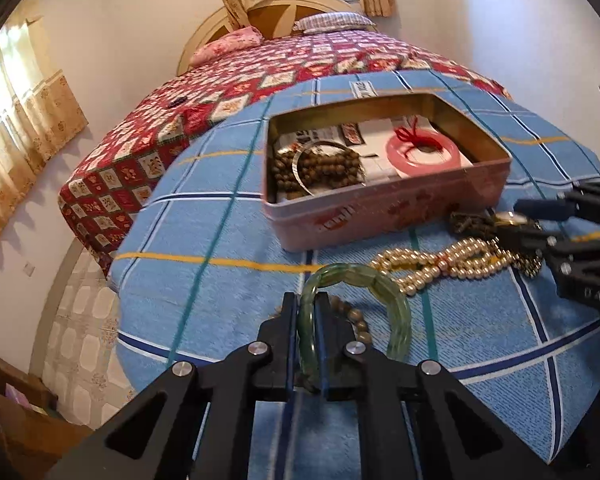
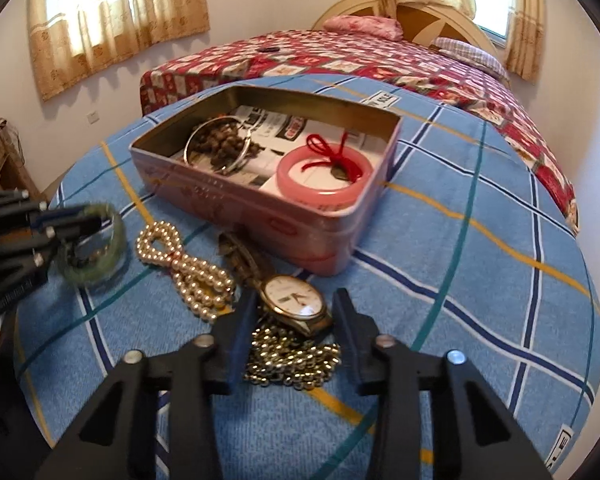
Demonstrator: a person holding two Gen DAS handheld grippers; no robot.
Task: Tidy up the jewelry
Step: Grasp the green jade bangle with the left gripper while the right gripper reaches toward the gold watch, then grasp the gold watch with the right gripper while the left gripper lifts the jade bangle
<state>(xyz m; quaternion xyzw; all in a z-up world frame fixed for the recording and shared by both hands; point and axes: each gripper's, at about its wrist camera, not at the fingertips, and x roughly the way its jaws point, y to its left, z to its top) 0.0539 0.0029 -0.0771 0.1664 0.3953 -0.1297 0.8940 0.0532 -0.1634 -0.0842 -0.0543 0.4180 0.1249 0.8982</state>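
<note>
My left gripper (image 1: pixel 305 312) is shut on the near rim of a green bangle (image 1: pixel 396 308), which lies on the blue checked blanket (image 1: pixel 220 216) over a brown bead bracelet (image 1: pixel 356 316). In the right wrist view that gripper (image 2: pixel 94 220) and the bangle (image 2: pixel 100 272) look blurred at the left. My right gripper (image 2: pixel 296 296) straddles a gold wristwatch (image 2: pixel 296 300), one finger close on each side with a thin gap showing. A gold bead chain (image 2: pixel 292 360) lies under it and a pearl necklace (image 2: pixel 192 276) to its left. The open pink tin (image 2: pixel 260 216) stands beyond.
The tin (image 1: pixel 380 216) holds a pink bangle with red cord (image 2: pixel 324 178), a silver bangle (image 2: pixel 216 144) and brown beads on printed paper. Past the blanket the bed carries a red patterned quilt (image 1: pixel 228 92) and pillows. The bed's edge drops to tiled floor (image 1: pixel 84 320) at the left.
</note>
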